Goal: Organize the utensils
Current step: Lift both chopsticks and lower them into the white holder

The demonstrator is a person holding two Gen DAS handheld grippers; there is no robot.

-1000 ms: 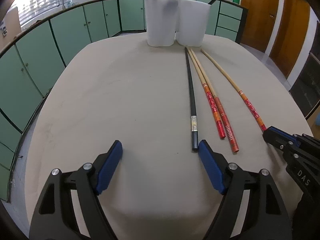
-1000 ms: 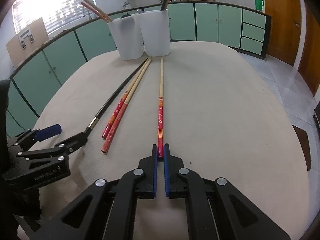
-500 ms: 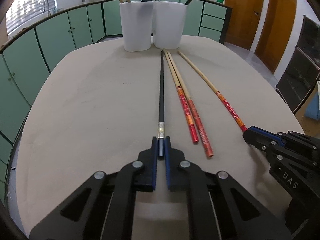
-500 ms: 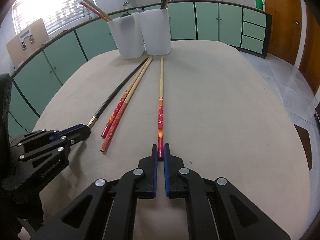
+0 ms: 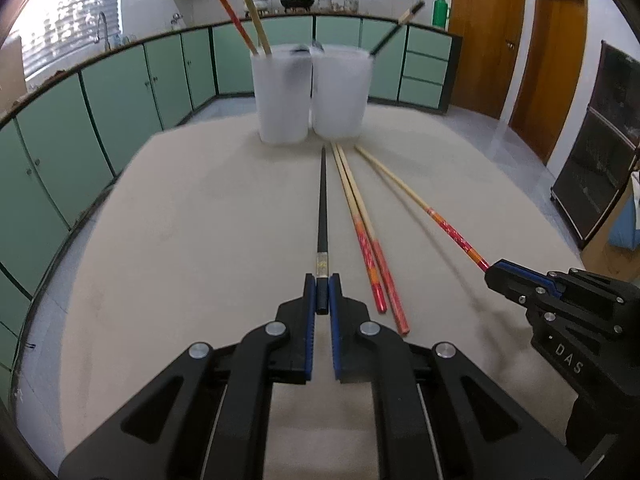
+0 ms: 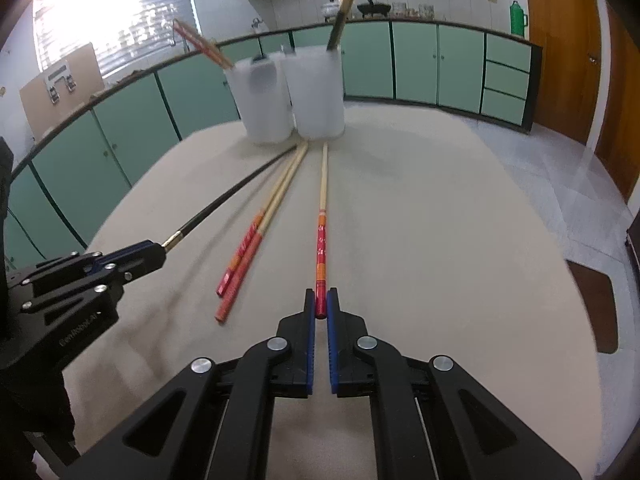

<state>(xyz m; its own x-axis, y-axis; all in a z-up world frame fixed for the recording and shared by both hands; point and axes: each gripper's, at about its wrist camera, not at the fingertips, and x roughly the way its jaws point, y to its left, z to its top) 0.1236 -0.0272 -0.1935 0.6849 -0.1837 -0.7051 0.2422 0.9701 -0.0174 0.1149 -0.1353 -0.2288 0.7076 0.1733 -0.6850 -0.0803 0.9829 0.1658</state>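
My left gripper [image 5: 322,294] is shut on the near end of a black chopstick [image 5: 322,204], which points toward two white cups [image 5: 310,94] at the table's far end. My right gripper [image 6: 321,305] is shut on the red end of a wooden chopstick [image 6: 322,216]. Both held chopsticks appear lifted at the near end. A pair of red-ended wooden chopsticks [image 5: 362,232] lies on the table between them, also in the right wrist view [image 6: 260,236]. The left cup [image 6: 264,100] holds two red-and-wood chopsticks; the right cup [image 6: 316,92] holds a black one.
The beige table [image 5: 180,240] is rounded, with its edges close on both sides. Green cabinets [image 5: 120,92] run along the walls behind. Wooden doors [image 5: 556,60] stand at the right.
My left gripper closed on the black chopstick's end. Both grippers then rose with their chopsticks, and the views now look from higher up.
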